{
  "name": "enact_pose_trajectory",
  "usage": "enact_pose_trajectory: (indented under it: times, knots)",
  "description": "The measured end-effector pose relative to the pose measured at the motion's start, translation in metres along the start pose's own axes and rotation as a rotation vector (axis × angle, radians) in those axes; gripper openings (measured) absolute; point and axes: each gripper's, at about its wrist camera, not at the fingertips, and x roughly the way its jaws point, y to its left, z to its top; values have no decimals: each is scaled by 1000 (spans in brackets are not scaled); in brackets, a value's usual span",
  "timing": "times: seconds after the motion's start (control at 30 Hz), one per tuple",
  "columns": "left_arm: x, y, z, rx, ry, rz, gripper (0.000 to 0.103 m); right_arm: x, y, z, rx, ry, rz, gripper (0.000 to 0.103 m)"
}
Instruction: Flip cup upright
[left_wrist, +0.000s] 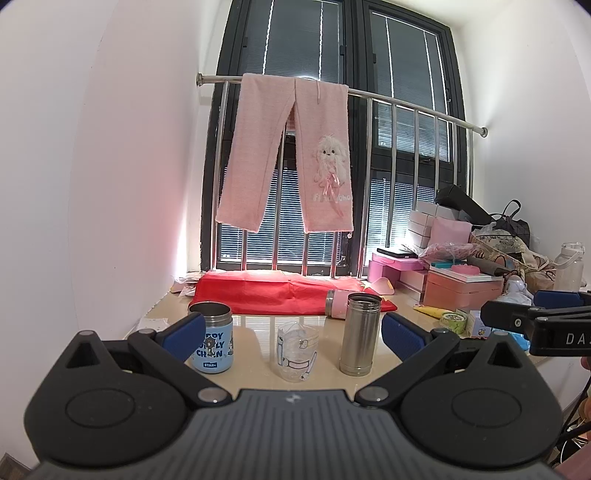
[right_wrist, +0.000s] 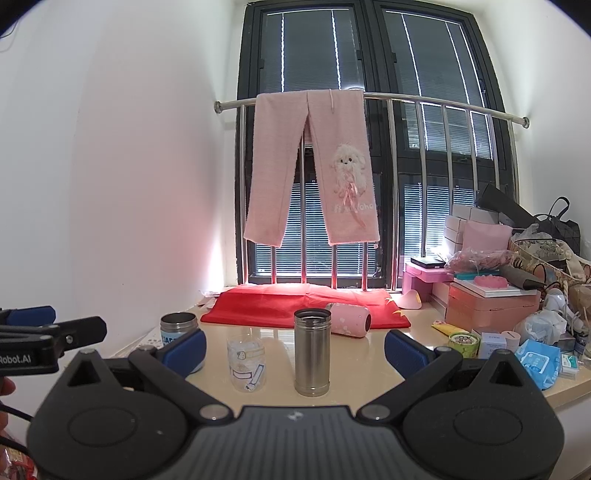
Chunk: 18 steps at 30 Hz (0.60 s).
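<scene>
A pink cup (right_wrist: 350, 319) lies on its side on the beige table (right_wrist: 369, 365), behind a steel cup; it also shows in the left wrist view (left_wrist: 335, 303). In front stand three upright cups: a blue printed steel cup (left_wrist: 212, 341) at left, a clear plastic cup (left_wrist: 297, 350) in the middle, a tall steel cup (left_wrist: 360, 334) at right. My left gripper (left_wrist: 293, 332) is open and empty, in front of the clear cup. My right gripper (right_wrist: 295, 345) is open and empty, in front of the tall steel cup (right_wrist: 312, 352). Each gripper appears at the other view's edge.
A red cloth (right_wrist: 306, 306) lies behind the cups by the window railing (right_wrist: 369, 96), with pink trousers (right_wrist: 314, 170) hung on it. Pink boxes (right_wrist: 491, 306), bags and small packets (right_wrist: 535, 360) crowd the table's right side. A white wall is at left.
</scene>
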Motion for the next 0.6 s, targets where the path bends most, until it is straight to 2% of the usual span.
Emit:
enact_pose_trajectory:
  times: [0.6]
  knots:
    - [0, 0, 0, 0, -1, 1, 103, -2, 2, -1, 0, 0, -2, 103]
